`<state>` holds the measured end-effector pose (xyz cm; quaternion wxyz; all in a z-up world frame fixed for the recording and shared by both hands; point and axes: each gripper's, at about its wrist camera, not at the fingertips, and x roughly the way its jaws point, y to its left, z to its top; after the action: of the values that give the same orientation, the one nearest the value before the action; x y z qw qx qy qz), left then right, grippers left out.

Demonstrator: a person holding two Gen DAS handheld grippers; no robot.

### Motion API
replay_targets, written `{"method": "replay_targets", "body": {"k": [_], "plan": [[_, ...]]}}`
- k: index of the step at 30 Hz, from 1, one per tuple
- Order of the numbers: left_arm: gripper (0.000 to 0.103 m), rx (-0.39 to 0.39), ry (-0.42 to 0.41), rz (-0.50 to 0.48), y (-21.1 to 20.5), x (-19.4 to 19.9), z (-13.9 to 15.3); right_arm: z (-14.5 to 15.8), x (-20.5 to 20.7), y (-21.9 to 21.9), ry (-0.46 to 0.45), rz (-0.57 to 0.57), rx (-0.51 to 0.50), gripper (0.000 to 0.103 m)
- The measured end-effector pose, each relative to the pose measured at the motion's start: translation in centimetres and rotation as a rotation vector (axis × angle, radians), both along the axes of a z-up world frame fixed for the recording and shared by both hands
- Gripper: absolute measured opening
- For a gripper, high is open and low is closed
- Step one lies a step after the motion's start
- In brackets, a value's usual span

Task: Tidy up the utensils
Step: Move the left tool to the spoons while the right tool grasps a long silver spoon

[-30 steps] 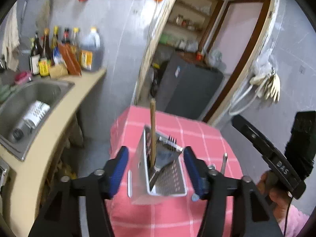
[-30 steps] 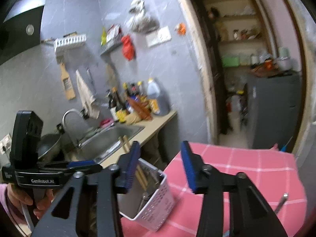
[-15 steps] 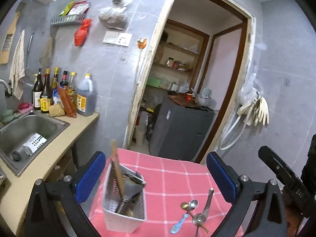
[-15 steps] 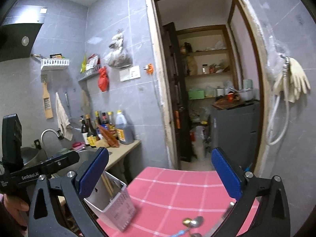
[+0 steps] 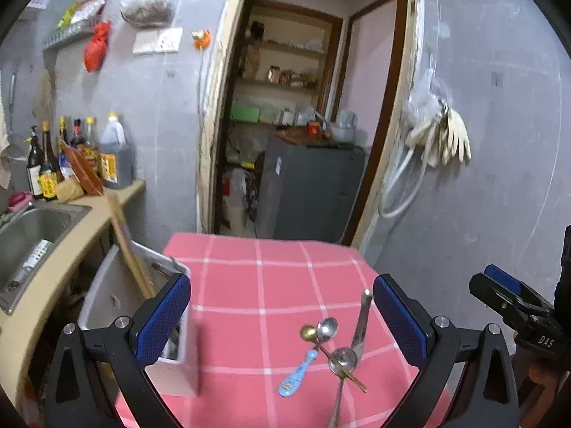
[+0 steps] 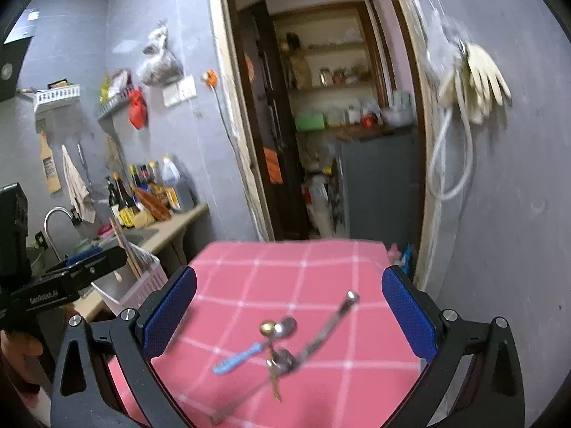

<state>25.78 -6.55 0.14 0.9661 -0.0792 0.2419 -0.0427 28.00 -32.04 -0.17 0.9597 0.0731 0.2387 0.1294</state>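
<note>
A small pile of spoons lies on the pink checked tablecloth (image 5: 249, 278): a blue-handled spoon (image 5: 298, 374), a gold spoon (image 5: 308, 332), a steel spoon (image 5: 343, 358) and a long steel utensil (image 5: 361, 321). A white perforated caddy (image 5: 110, 296) with a wooden stick (image 5: 126, 246) and other utensils stands at the table's left edge. My left gripper (image 5: 282, 321) is open and empty, above the table between caddy and spoons. My right gripper (image 6: 289, 317) is open and empty, above the spoons (image 6: 278, 328); the caddy (image 6: 142, 278) sits to its left.
A counter with a steel sink (image 5: 28, 228) and several bottles (image 5: 71, 157) runs along the left. A doorway with a dark cabinet (image 5: 307, 185) lies beyond the table. Gloves and a hose (image 5: 442, 139) hang on the right wall.
Both grippers opened wide and pulled back from the caddy, then swung right and dipped towards the spoons on the cloth. The caddy now sits at the left of both views.
</note>
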Motion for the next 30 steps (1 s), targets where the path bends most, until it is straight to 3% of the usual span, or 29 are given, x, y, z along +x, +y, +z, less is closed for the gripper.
{"method": "replay_targets", "body": {"k": [7, 11, 15, 22, 30], "plan": [[0.103, 0.031, 0.118, -0.036, -3.0, 2.7, -3.3, -4.7, 2.8, -3.2, 0.149, 0.011, 0.042, 0.102], [0.103, 0.012, 0.215, -0.041, -4.0, 4.7, -5.9, -7.2, 4.8, -4.0, 0.223, 0.039, 0.073, 0.101], [0.099, -0.044, 0.311, -0.057, -4.2, 6.7, -8.7, -10.0, 6.9, -4.3, 0.289, 0.065, 0.084, 0.083], [0.071, -0.128, 0.462, -0.097, -4.6, 10.1, -12.6, -13.9, 10.4, -3.3, 0.377, 0.122, 0.087, 0.066], [0.040, -0.207, 0.560, -0.151, -5.7, 13.0, -15.4, -17.2, 14.5, -1.6, 0.473, 0.183, 0.100, 0.048]]}}
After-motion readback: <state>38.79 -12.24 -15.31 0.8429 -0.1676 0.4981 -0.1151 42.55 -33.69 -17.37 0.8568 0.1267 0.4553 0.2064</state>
